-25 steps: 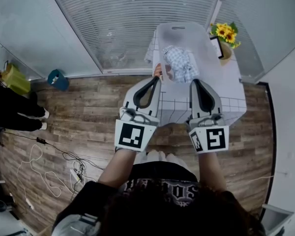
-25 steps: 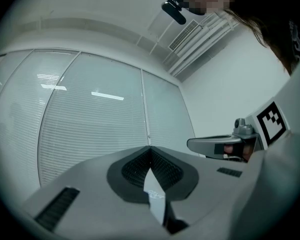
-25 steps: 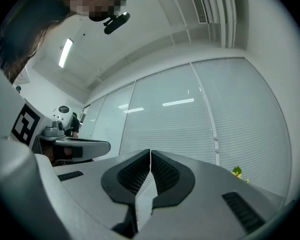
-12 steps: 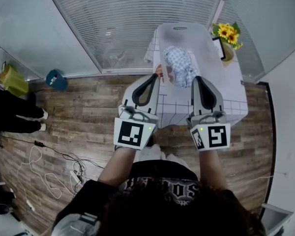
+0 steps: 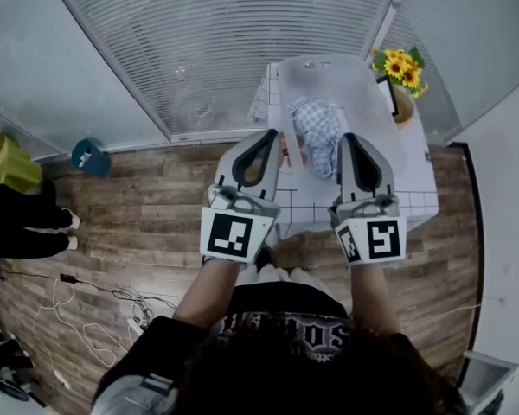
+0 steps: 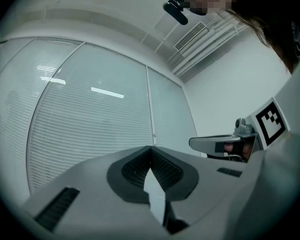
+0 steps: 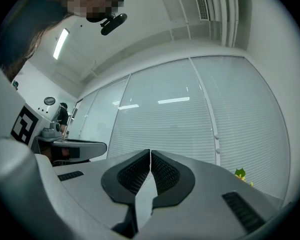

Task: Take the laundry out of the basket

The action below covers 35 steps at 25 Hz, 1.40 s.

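One bundle of checked laundry [image 5: 318, 132] lies at the near end of the white basket [image 5: 322, 66]. It looks soft, light and floppy, and would likely trail when lifted, so a pinch on a raised fold at the top of the heap should serve best. The left gripper [image 5: 266, 138] and right gripper [image 5: 349, 140] hover just short of the basket, both clenched on nothing. Only the head view shows basket and laundry. The gripper views tilt up at window blinds [image 6: 90, 129] and show the jaws meeting empty.

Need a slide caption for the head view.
Left gripper and right gripper, both shut, held before the laundry in the basket on the table.
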Motion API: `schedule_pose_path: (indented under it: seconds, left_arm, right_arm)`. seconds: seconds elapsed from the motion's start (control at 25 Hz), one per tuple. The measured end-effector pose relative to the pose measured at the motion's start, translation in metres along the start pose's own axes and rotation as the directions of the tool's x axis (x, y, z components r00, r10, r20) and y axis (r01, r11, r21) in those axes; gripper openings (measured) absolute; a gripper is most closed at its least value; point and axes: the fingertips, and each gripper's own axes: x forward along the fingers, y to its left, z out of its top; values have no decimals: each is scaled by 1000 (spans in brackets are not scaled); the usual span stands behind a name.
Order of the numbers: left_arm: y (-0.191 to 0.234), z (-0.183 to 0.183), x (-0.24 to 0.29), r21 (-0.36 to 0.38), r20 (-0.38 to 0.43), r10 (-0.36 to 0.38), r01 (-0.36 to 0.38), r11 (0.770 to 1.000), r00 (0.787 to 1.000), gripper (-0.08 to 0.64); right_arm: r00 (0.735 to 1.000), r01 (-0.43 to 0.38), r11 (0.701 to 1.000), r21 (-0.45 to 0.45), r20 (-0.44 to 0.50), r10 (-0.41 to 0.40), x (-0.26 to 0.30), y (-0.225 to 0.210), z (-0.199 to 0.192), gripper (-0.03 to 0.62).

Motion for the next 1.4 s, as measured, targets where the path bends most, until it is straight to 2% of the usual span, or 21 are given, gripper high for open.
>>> schedule_pose_path:
  seconds: [0.52, 0.8, 1.4]
  left_arm:
    - [53, -12, 32, -35, 6, -30, 30, 999, 1000, 0]
    - [67, -23, 45, -36, 0, -37, 37, 999, 999, 0]
    - [83, -32, 100, -28, -16, 3, -4, 1000, 1000, 0]
  right_arm:
    - [998, 63, 998, -27, -18, -64, 59, -10, -13, 29]
    - [996, 78, 996, -40, -47, -79, 82, -16, -23, 29]
    - [994, 33, 998, -49, -98, -38, 135, -56, -47, 29]
